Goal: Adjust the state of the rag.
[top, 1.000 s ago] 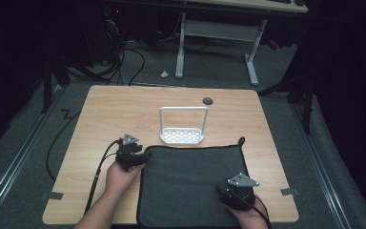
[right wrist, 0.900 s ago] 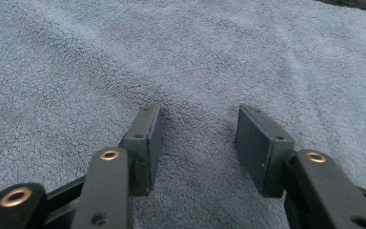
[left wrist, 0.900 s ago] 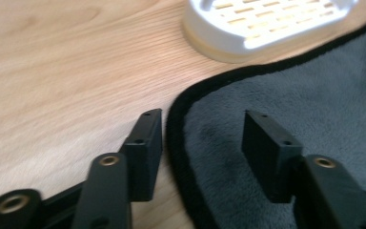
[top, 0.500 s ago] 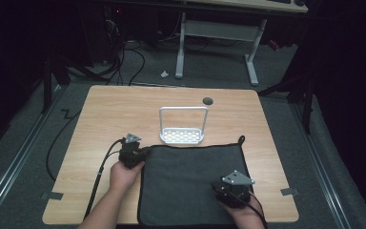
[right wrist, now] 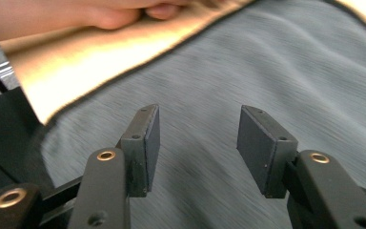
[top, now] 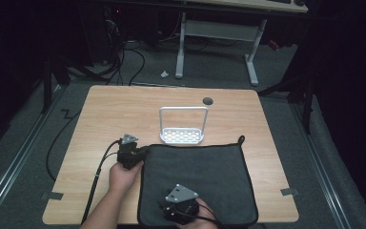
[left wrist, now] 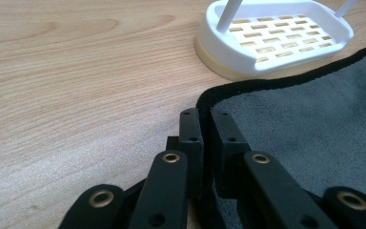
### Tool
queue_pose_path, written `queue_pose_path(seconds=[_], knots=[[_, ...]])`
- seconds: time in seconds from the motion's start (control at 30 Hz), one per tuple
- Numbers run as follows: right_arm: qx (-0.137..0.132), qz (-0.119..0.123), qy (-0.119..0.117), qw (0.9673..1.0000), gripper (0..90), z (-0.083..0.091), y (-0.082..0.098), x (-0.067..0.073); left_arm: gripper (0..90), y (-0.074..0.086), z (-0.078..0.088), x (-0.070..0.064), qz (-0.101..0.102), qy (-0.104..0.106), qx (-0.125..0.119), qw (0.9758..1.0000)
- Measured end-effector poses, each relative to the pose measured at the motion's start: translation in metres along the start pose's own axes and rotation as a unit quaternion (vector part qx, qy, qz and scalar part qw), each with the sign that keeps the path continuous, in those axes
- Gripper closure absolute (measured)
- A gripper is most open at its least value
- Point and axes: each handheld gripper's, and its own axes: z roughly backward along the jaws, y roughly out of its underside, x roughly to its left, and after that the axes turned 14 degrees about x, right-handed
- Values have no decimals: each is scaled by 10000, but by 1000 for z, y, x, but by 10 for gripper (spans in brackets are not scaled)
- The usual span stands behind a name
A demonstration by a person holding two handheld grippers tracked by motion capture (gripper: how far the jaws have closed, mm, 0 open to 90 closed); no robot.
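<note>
Down at the near edge of the wooden table, the left gripper sits at the far left corner of a dark grey cloth, its jaws clenched on the cloth's black-piped hem; in the left gripper view the hem runs straight into the narrow slit between the pads. Just ahead of that gripper and slightly to its right stands a white slotted dish with a wire handle, its base touching the cloth's far edge. The cloth lies flat, spreading to the right of the left gripper and beneath the right gripper, which hovers over the near part. The right gripper's jaws have just been opening and stand apart with nothing between them, only blurred grey fabric below. Ahead of it, to its left, the person's other hand rests on the table.
</note>
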Motion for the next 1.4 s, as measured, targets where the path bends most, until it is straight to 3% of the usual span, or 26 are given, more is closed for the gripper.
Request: queue_pose_path(seconds=[0.23,0.5,0.93,1.1,1.27,1.33,1.4], knots=[[83,329,-201,9992,485,-30,-29,27,841,1,1,1,-11,52,-17,10000],[279,360,-128,9989,479,-49,-46,25,841,1,1,1,-35,95,-37,9999],[257,450,75,9986,812,-46,-45,16,841,1,2,3,57,212,-48,9997],[256,583,75,9979,835,-44,-46,15,841,1,2,3,61,219,-51,9997],[-56,525,-35,9986,838,-31,-44,17,842,2,2,2,67,169,-65,9998],[-196,543,-52,9983,839,-27,-46,15,843,3,4,5,162,241,-157,9995],[-284,572,-60,9979,839,-23,-48,15,844,4,8,10,402,337,-283,9982]])
